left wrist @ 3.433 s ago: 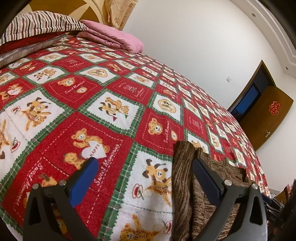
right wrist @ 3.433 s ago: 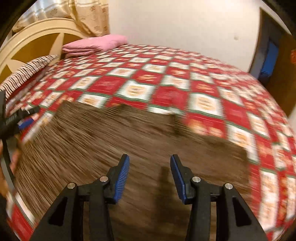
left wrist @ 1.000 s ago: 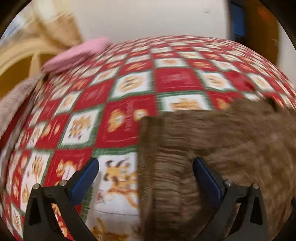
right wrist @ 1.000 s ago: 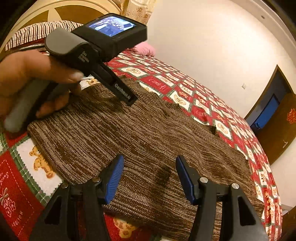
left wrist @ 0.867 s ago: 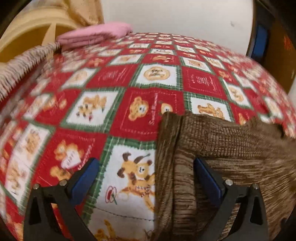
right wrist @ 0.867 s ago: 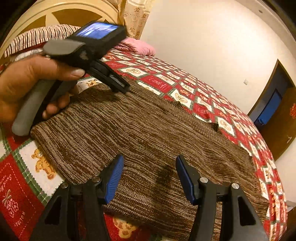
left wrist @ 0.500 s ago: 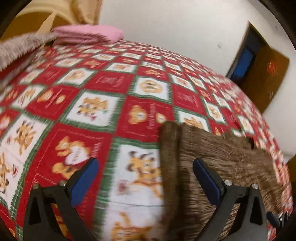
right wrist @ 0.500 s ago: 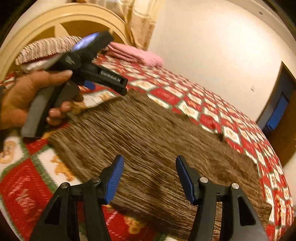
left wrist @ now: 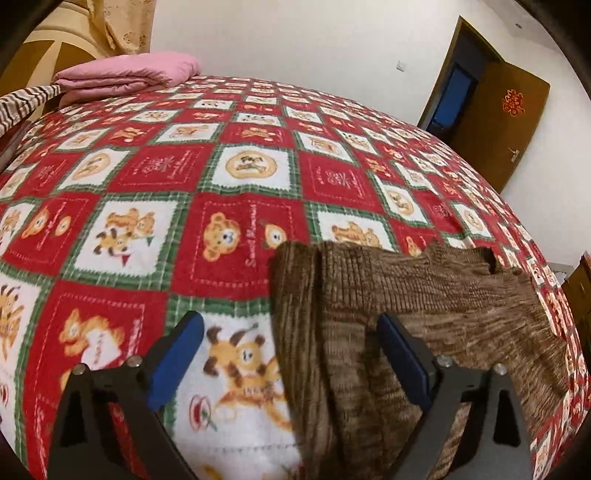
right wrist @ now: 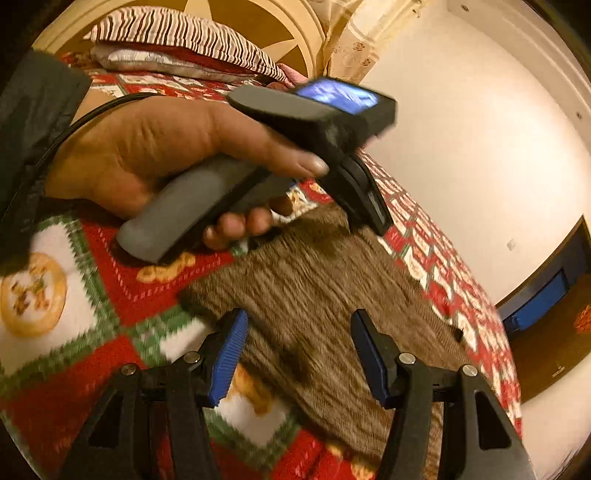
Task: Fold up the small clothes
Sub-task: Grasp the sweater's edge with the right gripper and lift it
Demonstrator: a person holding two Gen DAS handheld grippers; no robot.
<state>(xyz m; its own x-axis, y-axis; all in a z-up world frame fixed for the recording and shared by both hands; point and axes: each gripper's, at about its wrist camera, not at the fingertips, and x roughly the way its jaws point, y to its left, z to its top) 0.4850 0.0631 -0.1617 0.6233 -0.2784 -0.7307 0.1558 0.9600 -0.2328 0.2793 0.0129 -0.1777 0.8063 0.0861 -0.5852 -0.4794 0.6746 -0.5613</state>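
Observation:
A brown knitted garment [left wrist: 406, 295] lies flat on the red, white and green bear-print bedspread [left wrist: 229, 177]. Its ribbed edge runs between my left gripper's fingers. My left gripper [left wrist: 288, 354] is open and low over that edge, empty. In the right wrist view the same garment [right wrist: 317, 295] stretches away to the right. My right gripper [right wrist: 297, 354] is open over its near edge, empty. The hand holding the left gripper's body [right wrist: 317, 122] is close in front, over the garment's far corner.
A folded pink blanket [left wrist: 129, 74] and a striped pillow [right wrist: 177, 33] lie at the head of the bed by the headboard [right wrist: 236, 11]. A brown door [left wrist: 498, 118] stands open at the far right wall.
My right gripper has moved closer to the left hand and swung towards the garment's near-left corner. My left gripper stays over the ribbed edge, with its view turned a little. Both remain open.

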